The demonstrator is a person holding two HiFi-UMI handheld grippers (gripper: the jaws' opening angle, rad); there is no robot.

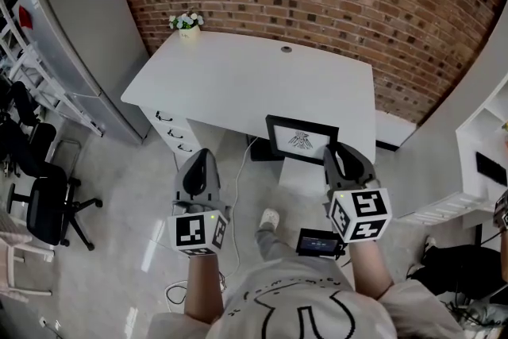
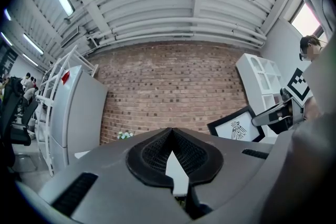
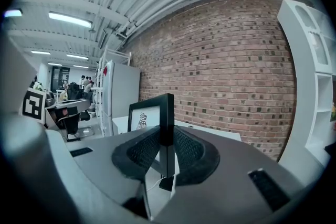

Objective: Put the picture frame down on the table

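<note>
A black picture frame (image 1: 302, 140) with a white mat and a small dark drawing is held upright in front of the white table (image 1: 246, 79), just short of its near edge. My right gripper (image 1: 336, 151) is shut on the frame's right side; in the right gripper view the frame's black edge (image 3: 167, 123) runs between the pads. My left gripper (image 1: 201, 165) hangs lower left, apart from the frame, shut with nothing in it (image 2: 169, 157). In the left gripper view the frame (image 2: 239, 126) shows at the right.
A small pot of flowers (image 1: 187, 23) stands at the table's far left corner. A grey cabinet (image 1: 87, 44) stands left, white shelving (image 1: 484, 139) right, a black office chair (image 1: 48, 206) lower left. A drawer unit (image 1: 178, 135) sits under the table. A brick wall lies behind.
</note>
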